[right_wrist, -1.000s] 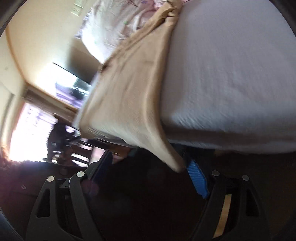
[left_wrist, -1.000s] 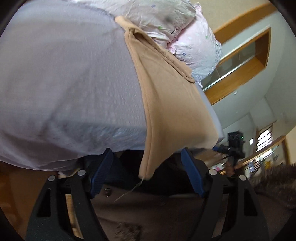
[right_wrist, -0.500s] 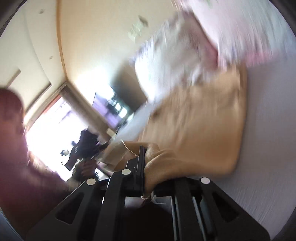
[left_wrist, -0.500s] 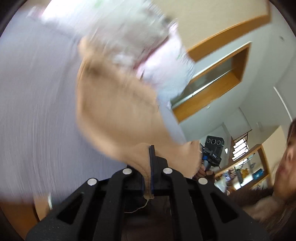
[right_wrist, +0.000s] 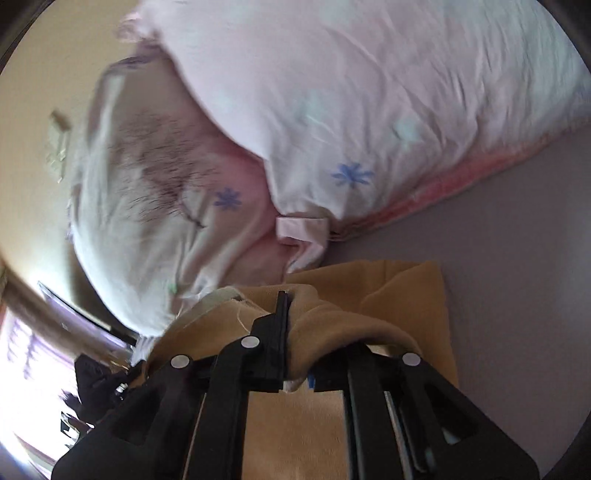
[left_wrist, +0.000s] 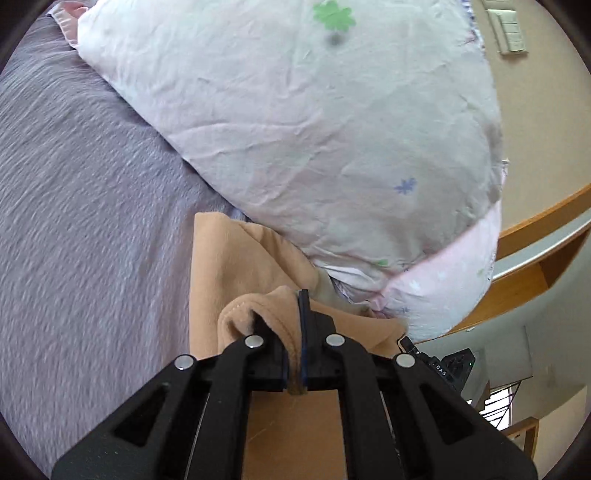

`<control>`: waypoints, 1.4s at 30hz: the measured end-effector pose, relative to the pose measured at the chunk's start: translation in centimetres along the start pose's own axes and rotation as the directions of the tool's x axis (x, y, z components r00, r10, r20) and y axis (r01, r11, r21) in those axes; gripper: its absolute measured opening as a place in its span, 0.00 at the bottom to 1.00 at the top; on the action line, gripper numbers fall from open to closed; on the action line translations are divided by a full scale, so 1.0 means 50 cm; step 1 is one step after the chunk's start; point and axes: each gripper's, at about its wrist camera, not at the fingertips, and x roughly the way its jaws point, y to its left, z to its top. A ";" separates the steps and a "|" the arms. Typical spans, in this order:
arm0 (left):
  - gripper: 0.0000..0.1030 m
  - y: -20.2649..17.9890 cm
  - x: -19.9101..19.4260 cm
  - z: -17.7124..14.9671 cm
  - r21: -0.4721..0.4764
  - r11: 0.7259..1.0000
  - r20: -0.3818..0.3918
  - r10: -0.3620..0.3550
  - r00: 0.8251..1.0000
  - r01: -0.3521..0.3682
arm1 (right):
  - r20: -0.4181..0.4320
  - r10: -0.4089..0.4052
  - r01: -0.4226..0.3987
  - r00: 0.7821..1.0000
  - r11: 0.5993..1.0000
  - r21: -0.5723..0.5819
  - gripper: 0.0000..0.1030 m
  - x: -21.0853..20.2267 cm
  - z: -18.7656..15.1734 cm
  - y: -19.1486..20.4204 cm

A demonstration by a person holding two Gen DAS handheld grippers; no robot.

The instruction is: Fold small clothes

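Both the left gripper (left_wrist: 293,350) and right gripper (right_wrist: 291,354) pinch the tan garment (left_wrist: 225,266) tight, on the lilac bedsheet (left_wrist: 81,206) beside the floral pillow (left_wrist: 314,122).

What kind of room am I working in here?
Most likely a bedroom. The tan garment lies on a bed with a lavender sheet, right beside a big floral pillow. A wall switch plate and wooden trim suggest a home interior.

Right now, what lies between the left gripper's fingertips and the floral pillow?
Only the tan garment itself: in the left wrist view the left gripper is shut on its hem, and tan cloth runs on up to the floral pillow, tucking under its edge.
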 end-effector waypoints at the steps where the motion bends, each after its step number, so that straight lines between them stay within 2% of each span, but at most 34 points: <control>1: 0.06 0.000 0.004 0.004 -0.003 1.000 -0.001 -0.001 1.000 0.001 | -0.005 -0.010 0.010 1.000 1.000 0.027 0.18 0.001 0.002 -0.006; 2: 0.11 -0.006 0.009 0.009 -0.011 1.000 0.006 -0.002 1.000 0.002 | 0.005 -0.034 0.034 0.999 0.998 0.050 0.43 -0.001 0.007 -0.010; 3: 0.32 -0.011 0.005 0.013 -0.022 1.000 0.022 -0.005 1.000 0.005 | 0.057 -0.065 0.061 0.996 0.996 0.066 0.59 -0.018 0.011 -0.014; 4: 0.48 -0.016 -0.004 0.019 -0.033 0.999 0.055 -0.016 0.998 0.018 | 0.102 -0.064 0.058 0.993 0.996 0.065 0.73 -0.039 0.012 -0.012; 5: 0.69 -0.015 -0.016 0.025 -0.038 0.999 0.079 -0.023 0.997 0.026 | 0.124 -0.047 0.040 0.991 0.998 0.057 0.75 -0.052 0.009 -0.010; 6: 0.70 -0.020 -0.032 0.026 -0.030 0.999 0.104 -0.034 0.994 0.037 | 0.117 -0.006 0.001 0.993 0.999 0.036 0.75 -0.068 0.001 -0.004; 9: 0.70 -0.029 -0.059 0.012 0.022 1.000 0.066 -0.011 0.998 0.010 | 0.028 0.053 -0.053 0.998 0.999 -0.007 0.75 -0.086 -0.040 0.011; 10: 0.70 -0.024 -0.071 0.002 0.031 1.000 0.047 0.001 0.999 -0.002 | 0.000 0.033 -0.033 0.999 0.999 -0.012 0.77 -0.083 -0.056 0.008; 11: 0.70 -0.018 -0.078 -0.011 0.037 0.999 0.024 0.008 1.000 -0.009 | -0.033 -0.019 0.019 0.999 1.000 -0.013 0.83 -0.070 -0.069 -0.001; 12: 0.70 -0.011 -0.084 -0.024 0.041 0.999 0.004 0.020 1.000 -0.020 | -0.085 -0.081 0.080 0.993 0.997 -0.019 0.82 -0.053 -0.081 -0.013; 15: 0.70 0.018 -0.097 -0.065 0.045 0.997 -0.053 0.061 0.997 -0.059 | -0.042 -0.084 0.081 0.996 0.994 -0.069 0.82 -0.078 -0.096 -0.010; 17: 0.69 0.032 -0.095 -0.085 0.059 0.995 -0.088 0.086 0.992 -0.081 | 0.001 0.038 -0.037 0.999 0.998 -0.044 0.87 -0.119 -0.110 -0.014; 18: 0.68 0.033 -0.090 -0.089 0.071 0.993 -0.099 0.100 0.990 -0.093 | 0.044 0.110 -0.108 0.993 0.993 -0.044 0.89 -0.141 -0.119 -0.020; 19: 0.68 0.031 -0.079 -0.096 0.086 0.991 -0.109 0.113 0.988 -0.104 | 0.075 0.138 -0.135 0.988 0.990 -0.045 0.91 -0.148 -0.122 -0.024; 20: 0.65 0.028 -0.073 -0.106 0.093 0.989 -0.114 0.122 0.986 -0.111 | 0.110 0.160 -0.156 0.981 0.987 -0.043 0.92 -0.156 -0.118 -0.025; 22: 0.51 0.027 -0.057 -0.117 0.109 0.984 -0.107 0.152 0.983 -0.140 | 0.142 0.179 -0.179 0.974 0.984 -0.013 0.92 -0.169 -0.124 -0.052; 23: 0.34 0.026 -0.051 -0.115 0.109 0.982 -0.108 0.169 0.980 -0.157 | 0.144 0.185 -0.188 0.972 0.982 0.014 0.92 -0.172 -0.127 -0.065; 24: 0.24 0.031 -0.047 -0.113 0.093 0.981 -0.109 0.182 0.977 -0.172 | 0.146 0.189 -0.195 0.971 0.980 0.029 0.92 -0.174 -0.125 -0.065; 27: 0.18 0.022 -0.051 -0.108 0.041 0.986 -0.095 0.162 0.982 -0.159 | 0.171 0.204 -0.217 0.964 0.974 0.060 0.92 -0.195 -0.124 -0.090; 30: 0.17 -0.052 -0.071 -0.111 0.064 0.991 -0.059 0.124 0.990 -0.121 | 0.207 0.225 -0.245 0.952 0.966 0.079 0.92 -0.196 -0.115 -0.088; 33: 0.17 -0.186 -0.057 -0.129 0.136 0.990 -0.048 0.054 0.997 -0.048 | 0.228 0.230 -0.256 0.946 0.962 0.093 0.92 -0.210 -0.109 -0.093; 35: 0.17 -0.275 -0.017 -0.156 0.207 0.978 -0.063 0.021 0.998 -0.008 | 0.246 0.226 -0.255 0.943 0.962 0.095 0.92 -0.222 -0.108 -0.099; 37: 0.17 -0.346 0.055 -0.189 0.256 0.966 -0.106 -0.009 0.994 0.036 | 0.263 0.206 -0.237 0.943 0.967 0.092 0.92 -0.228 -0.104 -0.102; 39: 0.18 -0.406 0.163 -0.235 0.257 0.961 -0.206 -0.047 0.977 0.100 | 0.256 0.182 -0.213 0.949 0.972 0.101 0.92 -0.227 -0.103 -0.111; 40: 0.19 -0.428 0.216 -0.259 0.249 0.958 -0.279 -0.067 0.958 0.139 | 0.250 0.178 -0.209 0.952 0.972 0.107 0.92 -0.225 -0.104 -0.116; 41: 0.24 -0.442 0.256 -0.281 0.227 0.957 -0.357 -0.091 0.930 0.181 | 0.243 0.172 -0.204 0.955 0.972 0.113 0.92 -0.223 -0.103 -0.120; 42: 0.26 -0.449 0.279 -0.300 0.195 0.953 -0.421 -0.134 0.897 0.233 | 0.237 0.160 -0.192 0.958 0.974 0.122 0.92 -0.222 -0.102 -0.125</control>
